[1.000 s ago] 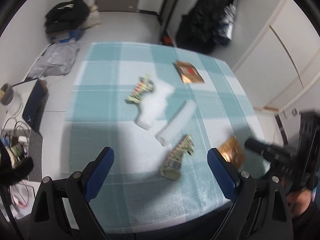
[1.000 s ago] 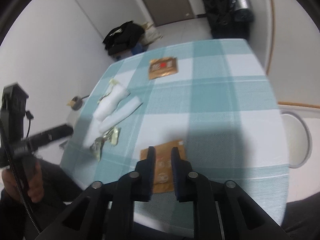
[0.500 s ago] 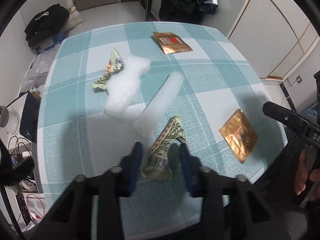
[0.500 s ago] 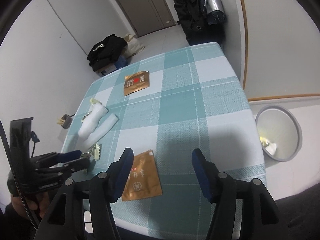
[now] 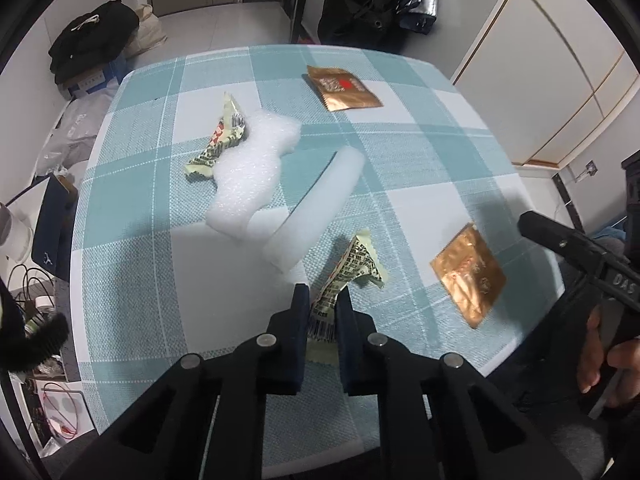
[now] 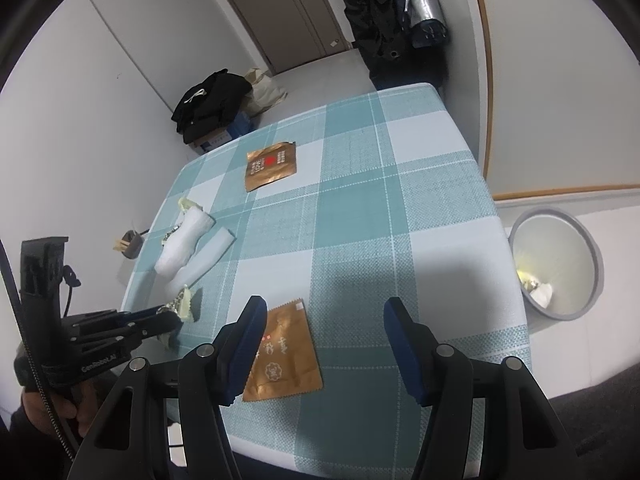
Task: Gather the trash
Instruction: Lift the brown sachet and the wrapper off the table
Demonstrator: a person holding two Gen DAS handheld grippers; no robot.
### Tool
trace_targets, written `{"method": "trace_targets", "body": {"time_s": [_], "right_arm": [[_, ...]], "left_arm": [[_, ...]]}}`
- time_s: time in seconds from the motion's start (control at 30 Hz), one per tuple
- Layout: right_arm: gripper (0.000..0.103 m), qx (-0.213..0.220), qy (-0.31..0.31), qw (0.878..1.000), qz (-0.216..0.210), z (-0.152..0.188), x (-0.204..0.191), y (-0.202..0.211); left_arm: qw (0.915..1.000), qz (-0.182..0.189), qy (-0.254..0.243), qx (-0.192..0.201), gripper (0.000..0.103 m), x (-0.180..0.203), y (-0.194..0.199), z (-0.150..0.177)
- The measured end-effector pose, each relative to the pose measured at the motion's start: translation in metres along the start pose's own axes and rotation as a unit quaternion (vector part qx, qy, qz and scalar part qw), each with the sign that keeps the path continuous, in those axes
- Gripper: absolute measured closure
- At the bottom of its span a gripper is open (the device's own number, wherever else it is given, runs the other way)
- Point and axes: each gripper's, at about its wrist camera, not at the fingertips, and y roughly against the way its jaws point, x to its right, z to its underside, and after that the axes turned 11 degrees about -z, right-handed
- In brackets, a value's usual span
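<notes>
My left gripper is shut on a crumpled yellow-green snack wrapper at the near edge of the checked table; it shows from the side in the right wrist view. My right gripper is open and empty above a bronze foil packet, also seen in the left wrist view. On the table lie a second bronze packet, a second snack wrapper, a bubble-wrap piece and a white foam roll.
A grey trash bin with some trash in it stands on the floor right of the table. Black bags and dark coats lie beyond the far edge. Cables and a small cup sit left of the table.
My left gripper has closed from wide open onto the near snack wrapper. My right gripper has opened from shut and sits over the near bronze packet.
</notes>
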Motion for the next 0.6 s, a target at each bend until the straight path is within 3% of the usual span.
{"method": "trace_targets", "body": {"time_s": [0.23, 0.37, 0.5, 0.6], "right_arm": [[0.035, -0.033, 0.034, 0.999, 0.008, 0.007, -0.013, -0.012], [0.031, -0.062, 0.066, 0.996, 0.016, 0.015, -0.025, -0.026], [0.023, -0.086, 0.136, 0.986, 0.049, 0.025, -0.046, -0.043], [0.018, -0.097, 0.188, 0.974, 0.086, 0.033, -0.06, -0.055]], "left_arm": [[0.9981, 0.041, 0.04, 0.021, 0.094, -0.014, 0.014, -0.005], [0.9946, 0.05, 0.072, 0.057, 0.094, -0.029, 0.03, -0.011], [0.9884, 0.063, 0.108, 0.086, 0.094, -0.044, 0.04, -0.013], [0.9853, 0.074, 0.128, 0.087, 0.094, -0.051, 0.038, -0.015]]}}
